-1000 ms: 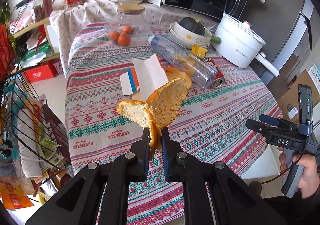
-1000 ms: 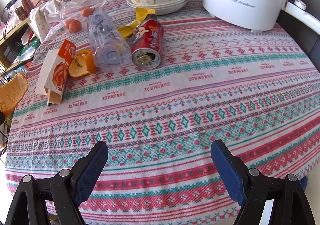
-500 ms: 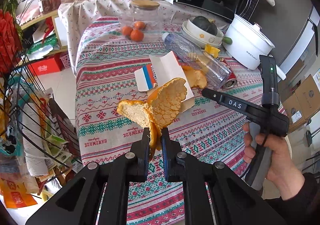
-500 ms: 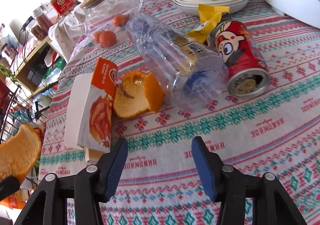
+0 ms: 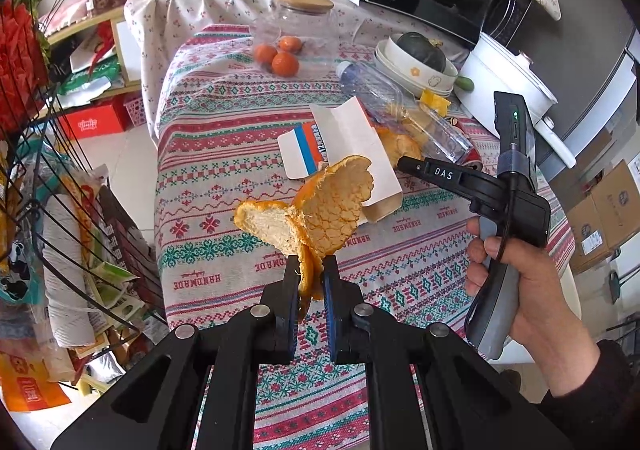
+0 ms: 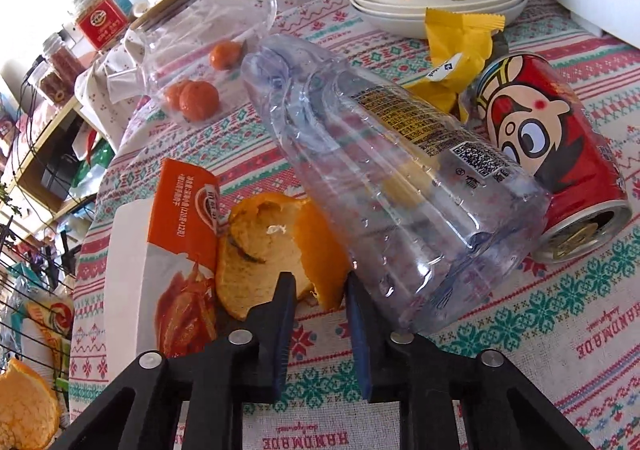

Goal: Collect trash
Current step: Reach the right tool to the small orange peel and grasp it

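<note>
Peel point(image 5: 320, 210) upright in left gripper point(image 5: 311, 274), right gripper point(image 6: 320, 290) straddling second peel point(image 6: 272, 246)

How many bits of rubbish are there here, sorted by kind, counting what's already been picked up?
Orange peels: 2, one held in the left gripper (held peel), one on the table between the right gripper's fingers
Plastic bottle: 1
Red drink can: 1
Yellow wrapper: 1
Cardboard food box: 1
Total: 6
</note>
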`<state>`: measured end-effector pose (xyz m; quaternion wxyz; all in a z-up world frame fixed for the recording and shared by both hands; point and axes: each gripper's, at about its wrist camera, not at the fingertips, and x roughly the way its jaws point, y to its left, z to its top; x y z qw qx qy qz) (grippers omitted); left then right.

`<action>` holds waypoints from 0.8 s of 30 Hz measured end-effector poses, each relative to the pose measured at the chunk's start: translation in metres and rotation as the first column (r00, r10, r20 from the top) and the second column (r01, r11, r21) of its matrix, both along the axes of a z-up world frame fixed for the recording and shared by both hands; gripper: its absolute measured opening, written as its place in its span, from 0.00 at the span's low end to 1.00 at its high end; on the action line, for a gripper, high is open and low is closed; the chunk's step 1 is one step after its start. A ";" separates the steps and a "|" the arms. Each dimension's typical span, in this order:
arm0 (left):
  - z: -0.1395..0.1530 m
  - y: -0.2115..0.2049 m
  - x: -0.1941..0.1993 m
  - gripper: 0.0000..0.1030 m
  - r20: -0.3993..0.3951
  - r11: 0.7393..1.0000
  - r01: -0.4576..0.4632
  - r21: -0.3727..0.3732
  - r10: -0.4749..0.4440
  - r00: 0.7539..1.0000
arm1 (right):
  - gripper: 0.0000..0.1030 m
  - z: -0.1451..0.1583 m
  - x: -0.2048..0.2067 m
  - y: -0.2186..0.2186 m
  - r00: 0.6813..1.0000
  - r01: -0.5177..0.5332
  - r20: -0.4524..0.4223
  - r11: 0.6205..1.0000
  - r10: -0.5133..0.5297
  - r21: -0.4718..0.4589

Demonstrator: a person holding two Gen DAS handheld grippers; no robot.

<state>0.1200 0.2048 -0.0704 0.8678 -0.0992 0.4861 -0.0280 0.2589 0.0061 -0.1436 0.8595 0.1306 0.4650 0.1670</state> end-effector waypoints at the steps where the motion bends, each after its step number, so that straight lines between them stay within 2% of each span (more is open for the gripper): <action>1: 0.000 -0.001 0.000 0.10 0.000 1.000 0.003 -0.002 -0.003 1.000 | 0.17 0.000 0.000 -0.001 1.000 0.001 0.000 1.000 -0.001 0.000; 3: 0.000 -0.002 -0.001 0.10 0.003 1.000 0.008 0.000 -0.008 1.000 | 0.12 0.003 -0.001 -0.003 1.000 0.001 0.003 1.000 -0.001 -0.005; 11: 0.001 -0.010 -0.006 0.10 0.005 0.999 0.033 -0.008 -0.033 0.999 | 0.08 0.034 -0.037 -0.013 0.994 -0.089 0.055 0.994 0.093 -0.063; 19: 0.003 -0.028 -0.008 0.10 0.004 0.997 0.068 -0.022 -0.068 0.998 | 0.08 0.057 -0.088 -0.059 0.988 -0.150 0.000 0.978 0.151 -0.148; 22: 0.008 -0.031 -0.009 0.10 0.018 0.997 0.067 -0.025 -0.067 0.998 | 0.08 0.063 -0.100 -0.078 0.990 -0.140 -0.005 0.977 0.141 -0.159; 24: 0.009 -0.029 -0.010 0.10 0.020 0.998 0.059 -0.033 -0.058 0.998 | 0.12 0.063 -0.103 -0.084 0.989 -0.145 0.000 0.979 0.146 -0.146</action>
